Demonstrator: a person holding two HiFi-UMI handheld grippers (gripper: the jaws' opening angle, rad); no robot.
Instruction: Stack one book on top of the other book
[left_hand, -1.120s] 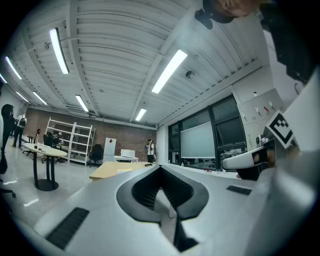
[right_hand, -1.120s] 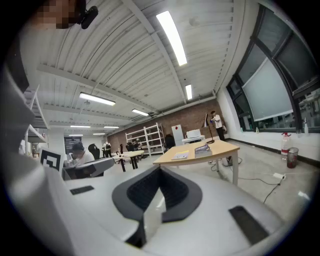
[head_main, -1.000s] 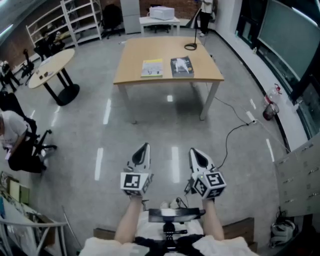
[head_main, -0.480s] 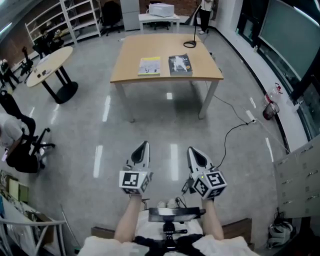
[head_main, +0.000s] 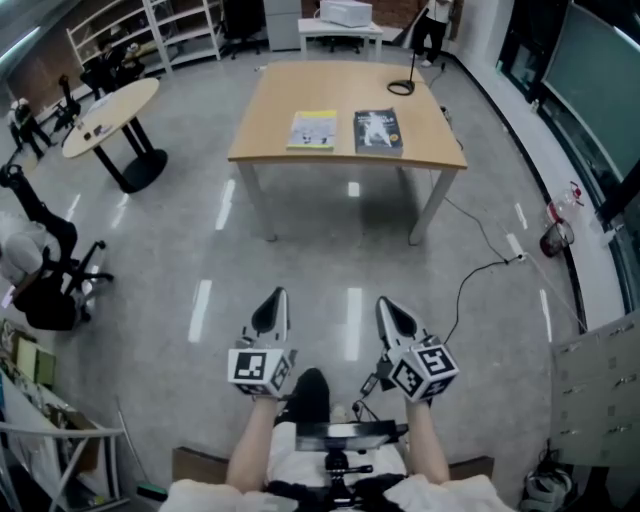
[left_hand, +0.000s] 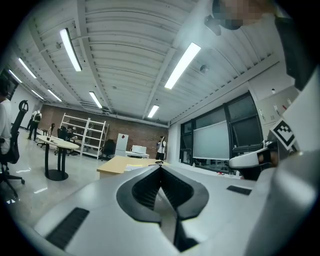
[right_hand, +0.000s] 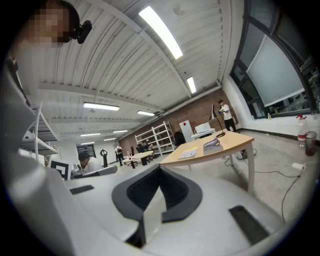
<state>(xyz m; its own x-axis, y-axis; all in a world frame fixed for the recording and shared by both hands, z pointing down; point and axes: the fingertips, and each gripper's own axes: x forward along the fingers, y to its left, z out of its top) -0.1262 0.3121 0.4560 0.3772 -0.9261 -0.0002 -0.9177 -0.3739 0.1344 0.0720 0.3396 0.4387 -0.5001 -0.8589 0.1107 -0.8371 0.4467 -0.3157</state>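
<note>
On the wooden table (head_main: 330, 85) across the room, two books are lying flat and side by side, close to the table's near edge. A yellow book (head_main: 312, 130) is sitting to the left and a dark book (head_main: 378, 131) to the right, with a narrow strip of bare tabletop showing between them, so they are not touching. Each book is lying with its long axis running away from the person, toward the far edge, and the two axes are running parallel. Neither book is resting on the other.

Low in the head view, well apart from the table, the person's arms are holding both tools out over the shiny grey floor. The left gripper (head_main: 276, 294) is pointing toward the table with its jaws pressed together and nothing between them. The right gripper (head_main: 384, 302) is doing the same beside it, its jaws meeting in a closed seam on nothing.

From the right gripper view the books are appearing low on the tabletop, the yellow one left of the dark one. A black cable (head_main: 470, 275) is trailing across the floor to the table's right, and a round table (head_main: 110, 110) is standing off to the left.
</note>
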